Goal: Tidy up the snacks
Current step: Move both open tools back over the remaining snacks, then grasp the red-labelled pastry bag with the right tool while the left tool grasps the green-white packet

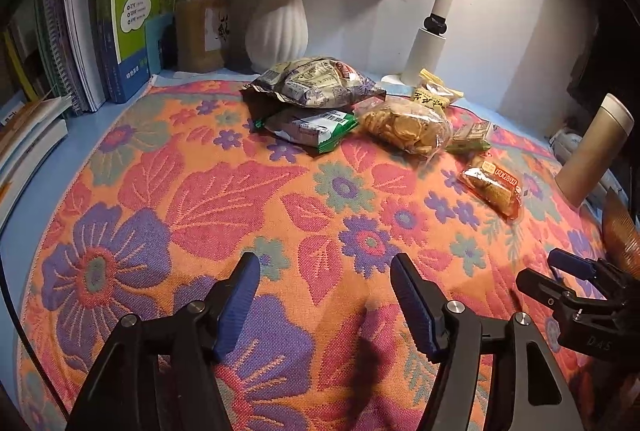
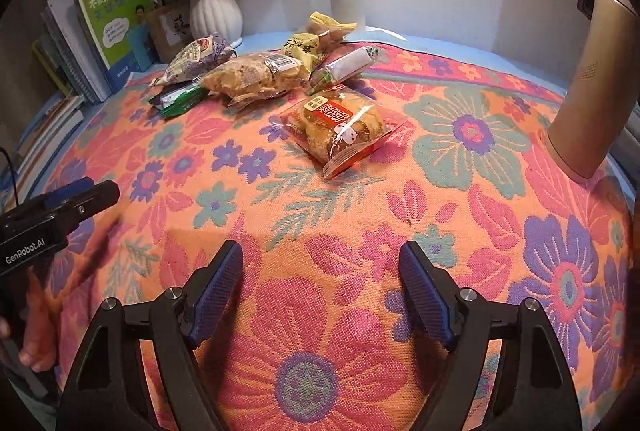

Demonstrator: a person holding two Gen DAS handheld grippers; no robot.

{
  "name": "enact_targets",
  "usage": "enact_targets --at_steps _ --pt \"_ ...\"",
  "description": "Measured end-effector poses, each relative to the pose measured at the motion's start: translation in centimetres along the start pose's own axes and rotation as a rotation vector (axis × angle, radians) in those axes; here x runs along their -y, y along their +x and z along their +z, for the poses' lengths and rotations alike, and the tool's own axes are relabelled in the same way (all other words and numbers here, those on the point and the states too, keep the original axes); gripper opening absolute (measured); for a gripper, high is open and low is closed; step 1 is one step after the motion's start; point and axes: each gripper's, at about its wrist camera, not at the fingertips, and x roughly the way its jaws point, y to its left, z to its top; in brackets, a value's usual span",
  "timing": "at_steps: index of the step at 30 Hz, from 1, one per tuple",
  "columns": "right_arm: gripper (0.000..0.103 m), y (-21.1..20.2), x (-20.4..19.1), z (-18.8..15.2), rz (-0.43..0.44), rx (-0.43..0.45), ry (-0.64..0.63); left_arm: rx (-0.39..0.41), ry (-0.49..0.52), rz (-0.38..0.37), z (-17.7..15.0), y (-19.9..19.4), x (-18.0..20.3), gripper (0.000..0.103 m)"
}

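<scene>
Nearest in both wrist views lies the woven floral cloth in orange, pink and purple [image 1: 224, 191], and every place below is given from it. The left gripper [image 1: 324, 283], black with blue ribbed pads, hangs over the cloth's near part with its jaws apart and only bare fabric between them. The right gripper [image 2: 320, 271], of the same build, hangs over the near part too, jaws spread and holding nothing; in the left view it shows at the cloth's right edge.

Toward the middle of the cloth, alone, lies the clear-and-red wrapped bun packet with a red label [image 2: 340, 129]. Further back, near the far edge, the other snacks lie bunched together: a clear bag of round golden crackers [image 1: 404, 129], a green-and-white foil packet [image 1: 316, 131] partly under a crumpled purple-and-white printed bag [image 1: 316, 81], a small green-ended white packet [image 2: 344, 67], and yellow-wrapped sweets [image 1: 432, 93] behind them.

Off the cloth's right side stands a tall beige metal flask [image 1: 596, 151]. Beyond the far edge stand a white ribbed vase with blue and cream flowers [image 1: 278, 27], a brown pen holder [image 1: 200, 31], a white lamp post [image 1: 436, 27], and upright books led by a green-covered one [image 1: 140, 3] at the far left.
</scene>
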Motion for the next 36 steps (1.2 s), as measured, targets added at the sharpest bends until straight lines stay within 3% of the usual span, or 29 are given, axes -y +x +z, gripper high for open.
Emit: enact_targets --at_steps 14,20,24,29,32,36 --pt "0.081 0.4 0.0 0.1 -0.008 -0.014 -0.006 -0.004 -0.008 -0.002 -0.1 0.2 0.1 0.066" --pt "0.082 0.5 0.0 0.1 -0.003 -0.02 -0.005 -0.023 -0.016 -0.02 0.1 0.5 -0.1 0.075" --pt "0.099 0.8 0.6 0.4 0.103 -0.056 0.008 -0.094 -0.047 -0.063 1.4 1.4 -1.0 0.075" --pt "0.1 0.3 2.9 1.3 0.242 -0.108 0.103 -0.083 0.012 -0.042 4.9 1.7 -1.2 0.081" --pt "0.1 -0.3 3.9 3.3 0.224 -0.09 0.116 -0.082 0.053 0.005 6.8 3.3 -1.3 0.082" --pt "0.1 0.8 3.7 6.5 0.13 -0.067 0.015 -0.12 0.064 -0.017 8.6 6.2 -1.6 0.082"
